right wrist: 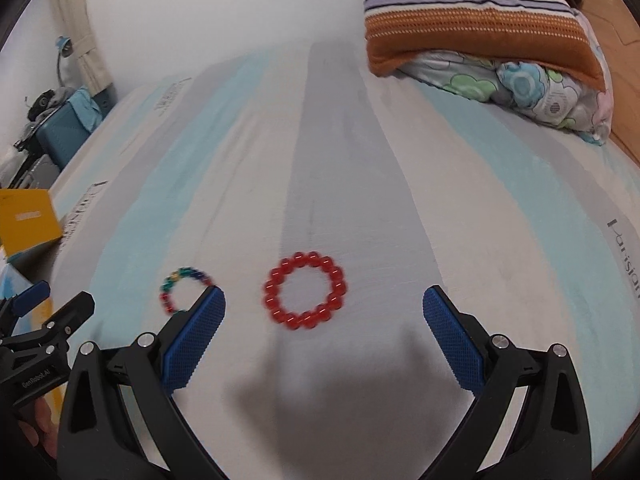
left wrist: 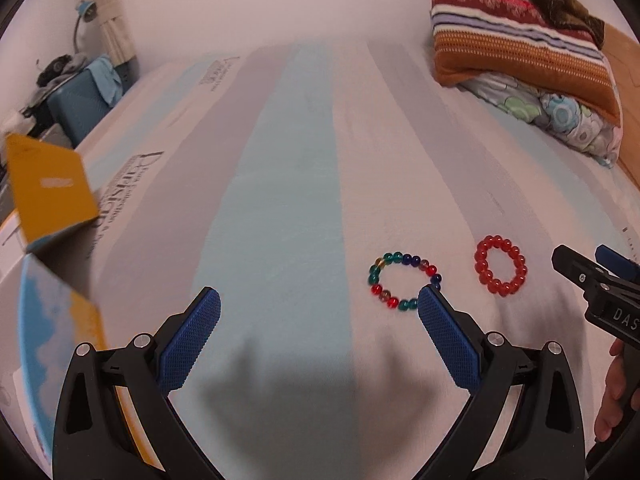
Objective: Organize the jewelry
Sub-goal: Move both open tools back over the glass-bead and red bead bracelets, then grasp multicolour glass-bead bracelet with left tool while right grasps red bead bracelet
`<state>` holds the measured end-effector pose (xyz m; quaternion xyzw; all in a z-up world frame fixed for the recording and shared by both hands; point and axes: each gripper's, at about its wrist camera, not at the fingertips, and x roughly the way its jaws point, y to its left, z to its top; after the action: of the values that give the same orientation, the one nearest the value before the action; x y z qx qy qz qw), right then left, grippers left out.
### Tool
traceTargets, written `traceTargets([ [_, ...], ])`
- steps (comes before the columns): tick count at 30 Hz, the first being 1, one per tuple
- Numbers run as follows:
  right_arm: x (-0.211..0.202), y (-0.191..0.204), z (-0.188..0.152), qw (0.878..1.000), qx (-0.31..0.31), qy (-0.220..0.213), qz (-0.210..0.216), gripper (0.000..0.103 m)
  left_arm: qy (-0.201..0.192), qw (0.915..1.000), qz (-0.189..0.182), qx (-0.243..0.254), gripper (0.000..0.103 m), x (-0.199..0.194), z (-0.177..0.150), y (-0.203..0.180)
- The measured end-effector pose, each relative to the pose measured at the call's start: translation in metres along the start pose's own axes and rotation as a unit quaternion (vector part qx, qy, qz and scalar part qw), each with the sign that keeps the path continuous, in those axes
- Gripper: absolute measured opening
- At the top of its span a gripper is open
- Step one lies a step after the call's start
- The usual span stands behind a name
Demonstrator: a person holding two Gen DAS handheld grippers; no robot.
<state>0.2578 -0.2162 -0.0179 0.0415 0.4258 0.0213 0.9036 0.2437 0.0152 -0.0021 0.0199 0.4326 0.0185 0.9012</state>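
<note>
My pads (left wrist: 448, 340) blue, knurled. Bracelet (left wrist: 501, 265) red; bracelet (left wrist: 404, 280) multicolour. Sheet (left wrist: 280, 200) blue/grey/white stripes. Box (left wrist: 48, 192), frame left: yellow.

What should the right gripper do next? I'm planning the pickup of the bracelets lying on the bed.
Probably lower the right gripper straight onto the red bracelet: its jaws stand open and empty, and the bracelet lies flat on the bedsheet just ahead, roughly centred between them, apart from the multicoloured bracelet.
</note>
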Motion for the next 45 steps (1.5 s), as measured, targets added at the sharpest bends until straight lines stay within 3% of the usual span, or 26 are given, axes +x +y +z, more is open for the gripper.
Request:
traceTargets([
  [10, 0.057, -0.021, -0.002, 0.999, -0.015, 0.042, -0.003, 0.095, 0.033, 0.9993, -0.014, -0.007, 0.097, 0.063, 0.014, -0.018],
  [14, 0.068, -0.024, -0.006, 0.999, -0.013, 0.043, -0.008, 0.095, 0.042, 0.9991, 0.001, -0.007, 0.097, 0.078, 0.012, -0.019],
  [20, 0.073, -0.026, -0.008, 0.998, -0.013, 0.058, -0.001, 0.083, 0.055, 0.9984, -0.006, -0.003, 0.095, 0.091, 0.009, -0.022],
  [25, 0.074, -0.025, -0.006, 0.998, -0.019, 0.061, 0.000, 0.072, 0.071, 0.9973, -0.017, 0.008, 0.079, 0.098, 0.006, -0.025],
  [36, 0.074, -0.006, -0.005, 0.996, -0.050, 0.072, 0.010, 0.028, 0.084, 0.9955, -0.045, 0.002, 0.051, 0.096, 0.004, -0.023],
  [39, 0.074, -0.004, -0.004, 0.996, -0.050, 0.073, 0.010, 0.020, 0.086, 0.9953, -0.046, 0.002, 0.044, 0.094, 0.004, -0.023],
  [45, 0.073, -0.005, -0.004, 0.996, -0.048, 0.072, 0.008, 0.017, 0.089, 0.9946, -0.052, 0.006, 0.031, 0.092, 0.002, -0.023],
])
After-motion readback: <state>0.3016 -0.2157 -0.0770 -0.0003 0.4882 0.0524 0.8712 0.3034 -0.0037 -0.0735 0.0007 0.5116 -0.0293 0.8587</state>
